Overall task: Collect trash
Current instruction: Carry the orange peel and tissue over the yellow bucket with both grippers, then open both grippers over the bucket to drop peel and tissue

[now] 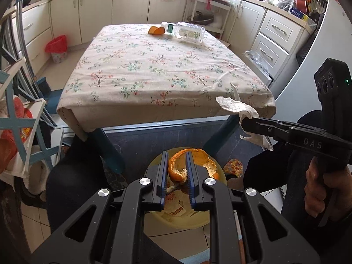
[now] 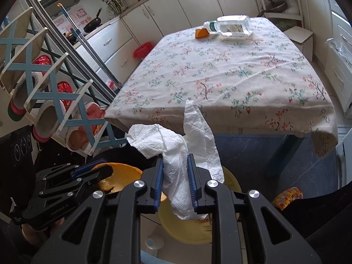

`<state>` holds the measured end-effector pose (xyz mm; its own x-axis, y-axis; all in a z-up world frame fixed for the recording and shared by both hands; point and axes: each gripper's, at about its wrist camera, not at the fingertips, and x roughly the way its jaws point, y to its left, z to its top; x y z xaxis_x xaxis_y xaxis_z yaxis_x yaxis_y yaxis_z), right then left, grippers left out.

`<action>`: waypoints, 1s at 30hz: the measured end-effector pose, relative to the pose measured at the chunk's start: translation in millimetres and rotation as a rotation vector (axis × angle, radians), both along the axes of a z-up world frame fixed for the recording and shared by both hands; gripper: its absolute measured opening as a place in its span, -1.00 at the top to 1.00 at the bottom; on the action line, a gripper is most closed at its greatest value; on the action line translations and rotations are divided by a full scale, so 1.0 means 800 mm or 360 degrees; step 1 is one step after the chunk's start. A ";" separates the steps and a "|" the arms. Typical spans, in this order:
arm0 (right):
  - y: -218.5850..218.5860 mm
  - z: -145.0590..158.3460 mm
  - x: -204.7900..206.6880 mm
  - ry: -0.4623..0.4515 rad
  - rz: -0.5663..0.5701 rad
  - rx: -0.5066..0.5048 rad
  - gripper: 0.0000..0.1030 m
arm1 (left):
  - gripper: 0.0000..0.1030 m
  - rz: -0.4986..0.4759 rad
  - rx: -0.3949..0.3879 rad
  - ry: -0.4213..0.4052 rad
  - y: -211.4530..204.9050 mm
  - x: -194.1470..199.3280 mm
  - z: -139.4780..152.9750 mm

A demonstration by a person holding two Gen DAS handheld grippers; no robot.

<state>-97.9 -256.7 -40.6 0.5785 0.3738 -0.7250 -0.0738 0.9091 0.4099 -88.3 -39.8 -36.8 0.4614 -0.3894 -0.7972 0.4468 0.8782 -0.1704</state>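
My left gripper (image 1: 177, 155) is shut on a curled orange peel (image 1: 176, 169), held just above a yellow bin (image 1: 176, 222) on the floor with paper scraps inside. My right gripper (image 2: 175, 157) is shut on a crumpled white paper towel (image 2: 184, 154), which hangs over the same yellow bin (image 2: 184, 233). In the left wrist view the right gripper (image 1: 244, 124) comes in from the right with the paper towel (image 1: 239, 107) dangling. The left gripper (image 2: 105, 171) with the peel (image 2: 123, 176) shows at lower left in the right wrist view. On the far end of the table lie a clear plastic bottle (image 1: 183, 29) and another orange peel piece (image 1: 156, 30).
The table (image 1: 154, 70) with a floral cloth stands right ahead of the bin. A red-lined waste basket (image 1: 57, 48) sits on the floor at far left. A blue shoe rack (image 2: 50, 101) with slippers stands to the left. Kitchen cabinets (image 1: 132, 2) line the back wall.
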 end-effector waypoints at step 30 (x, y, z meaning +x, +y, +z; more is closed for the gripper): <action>0.013 -0.050 0.004 0.0350 0.0092 -0.0056 0.18 | 0.40 -0.0121 0.0154 0.0046 -0.031 -0.011 -0.031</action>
<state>-94.9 -246.5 -80.8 0.3834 0.3738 -0.8446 -0.0382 0.9201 0.3899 -97.5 -64.9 -61.3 0.4097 -0.3432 -0.8452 0.5089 0.8549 -0.1005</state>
